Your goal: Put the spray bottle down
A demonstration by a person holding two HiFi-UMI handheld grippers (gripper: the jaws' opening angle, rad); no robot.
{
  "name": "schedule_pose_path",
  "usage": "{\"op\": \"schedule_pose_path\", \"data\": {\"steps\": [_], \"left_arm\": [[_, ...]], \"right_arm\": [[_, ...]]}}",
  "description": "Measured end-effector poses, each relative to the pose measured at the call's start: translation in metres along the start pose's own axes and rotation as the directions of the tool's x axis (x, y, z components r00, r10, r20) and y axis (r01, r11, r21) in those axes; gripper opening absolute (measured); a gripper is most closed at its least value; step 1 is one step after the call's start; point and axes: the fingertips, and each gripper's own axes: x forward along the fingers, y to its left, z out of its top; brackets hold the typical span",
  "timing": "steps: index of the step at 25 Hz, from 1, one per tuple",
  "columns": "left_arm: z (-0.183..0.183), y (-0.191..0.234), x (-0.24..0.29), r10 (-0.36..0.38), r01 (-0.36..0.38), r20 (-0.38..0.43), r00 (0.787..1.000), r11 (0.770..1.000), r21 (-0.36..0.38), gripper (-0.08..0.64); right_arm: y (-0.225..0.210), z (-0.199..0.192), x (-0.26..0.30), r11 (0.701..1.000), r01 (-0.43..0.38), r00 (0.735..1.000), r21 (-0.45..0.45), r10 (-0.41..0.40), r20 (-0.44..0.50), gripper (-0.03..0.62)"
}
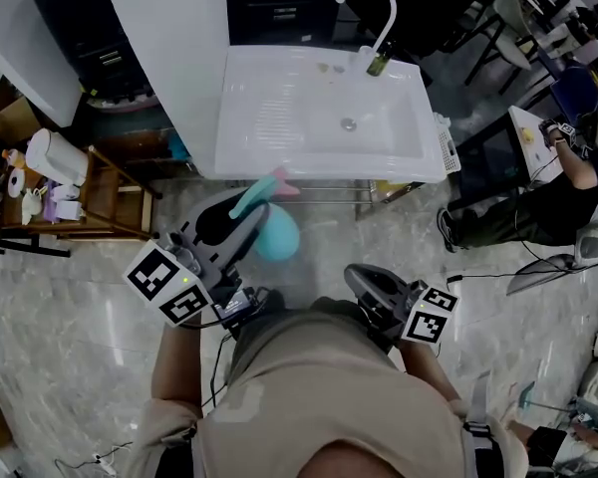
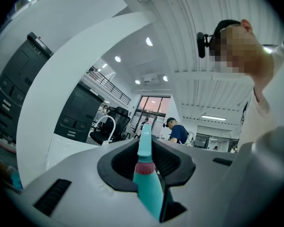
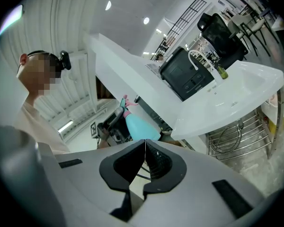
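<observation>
Spray bottle (image 1: 277, 233), teal with a pink collar, is clamped in my left gripper (image 1: 247, 217). The jaws are partly closed on it near the neck, and it is held off the floor just in front of the white sink (image 1: 269, 108). My right gripper (image 1: 367, 283) has its jaws pressed together on nothing, close to my body.

Sink (image 1: 279, 118) ahead, faucet (image 1: 384, 13) at its back rim. Bottle (image 1: 277, 235) between left gripper (image 1: 247, 217) jaws, just before sink's front edge. Right gripper (image 1: 361, 281) to its right, apart. Shelf (image 1: 80, 233) left of sink.
</observation>
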Motion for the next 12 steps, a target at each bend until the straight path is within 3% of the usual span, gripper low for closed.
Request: {"op": "schedule_pose_path", "data": {"steps": [12], "left_arm": [[0.016, 0.009, 0.027, 0.011, -0.011, 0.005, 1.0, 0.999, 0.038, 0.089]], "right_arm": [[-0.01, 0.026, 0.008, 0.999, -0.041, 0.999, 0.001, 0.041, -0.001, 0.021]]}}
